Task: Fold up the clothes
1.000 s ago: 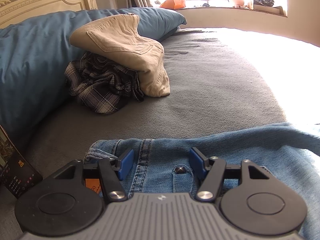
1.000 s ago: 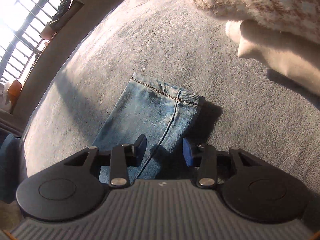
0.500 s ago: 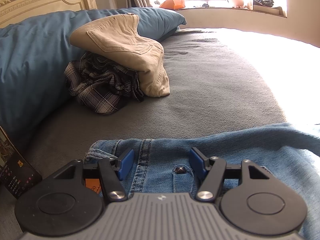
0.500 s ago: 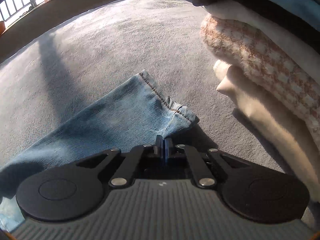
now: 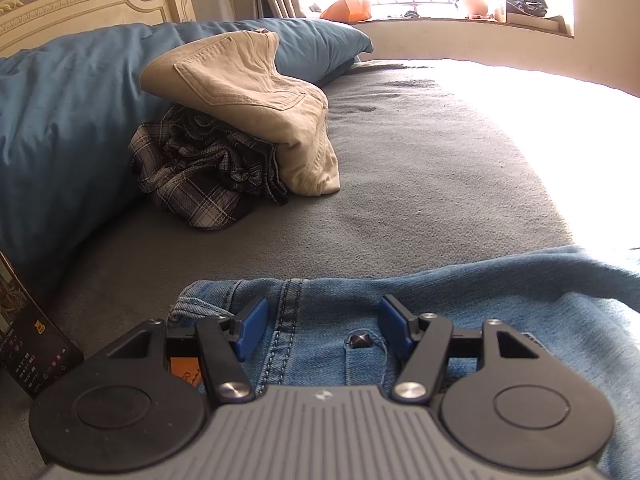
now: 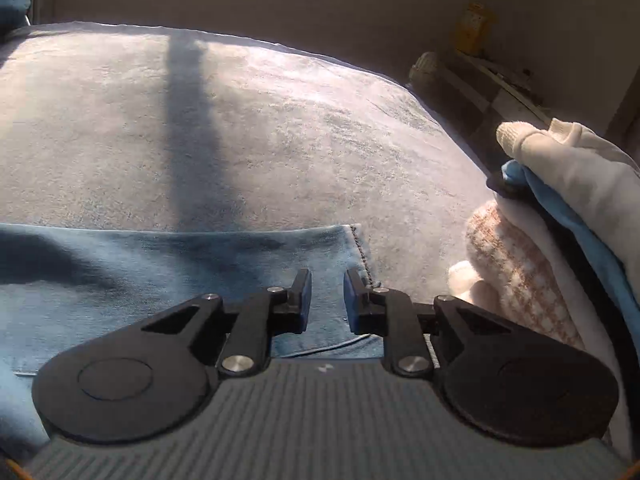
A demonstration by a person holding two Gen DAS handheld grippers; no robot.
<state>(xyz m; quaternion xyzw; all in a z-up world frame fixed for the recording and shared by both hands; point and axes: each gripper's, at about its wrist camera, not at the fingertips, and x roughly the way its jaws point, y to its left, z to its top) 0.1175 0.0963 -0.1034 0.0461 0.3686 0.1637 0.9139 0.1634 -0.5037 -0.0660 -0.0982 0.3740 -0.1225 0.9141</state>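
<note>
Right now my left gripper (image 5: 323,327) sits wide apart over the waistband of the jeans (image 5: 500,312), gripping nothing, its blue pads either side of the rivet (image 5: 359,339). My right gripper (image 6: 327,295) is parted a little above the hem of the jeans' leg (image 6: 200,264), also empty. Both ends lie flat on the grey bed (image 5: 420,168), with the hem near a stack of folded clothes (image 6: 560,220) at the bed's edge
</note>
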